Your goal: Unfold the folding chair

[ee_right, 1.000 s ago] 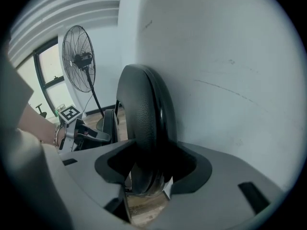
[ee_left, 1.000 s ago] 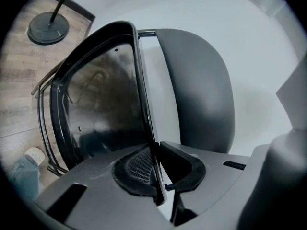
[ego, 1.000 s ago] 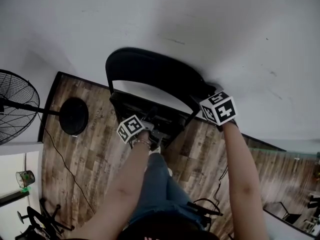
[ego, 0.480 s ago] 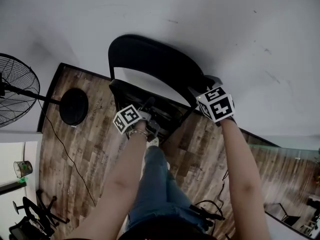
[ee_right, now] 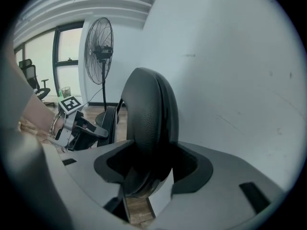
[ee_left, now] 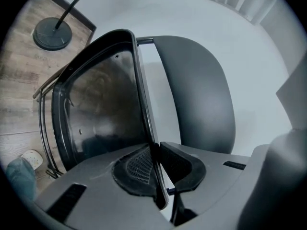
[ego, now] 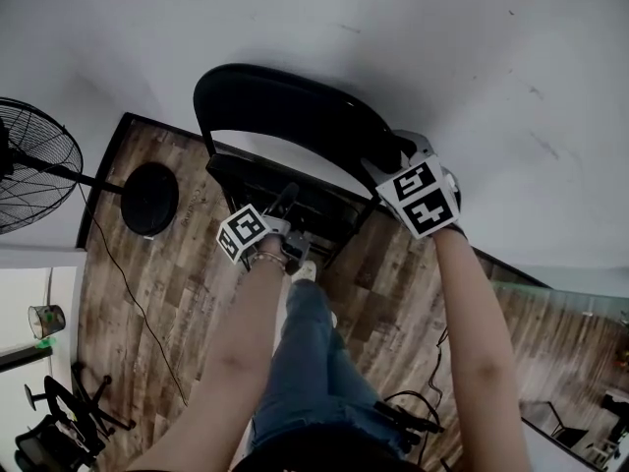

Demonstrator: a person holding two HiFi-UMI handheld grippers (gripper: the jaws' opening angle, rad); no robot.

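Looking down from my head, I see the folding chair [ego: 295,116] on the wood floor [ego: 177,273] against the white wall [ego: 442,47], with a fan [ego: 29,165] to its left. That view does not show my grips. The left hand-held gripper [ee_left: 157,164] shows in its own view with its jaws clenched almost together on the thin edge of the seat [ee_left: 96,104]. The seat is tipped up near the backrest [ee_left: 201,90]. My right hand-held gripper [ee_right: 148,164] stands partly open, grasping the padded backrest, which fills its jaws.

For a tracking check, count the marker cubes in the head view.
2. The left cube sits beside the folding chair's seat; the right cube sits beside its backrest. None appears hidden.
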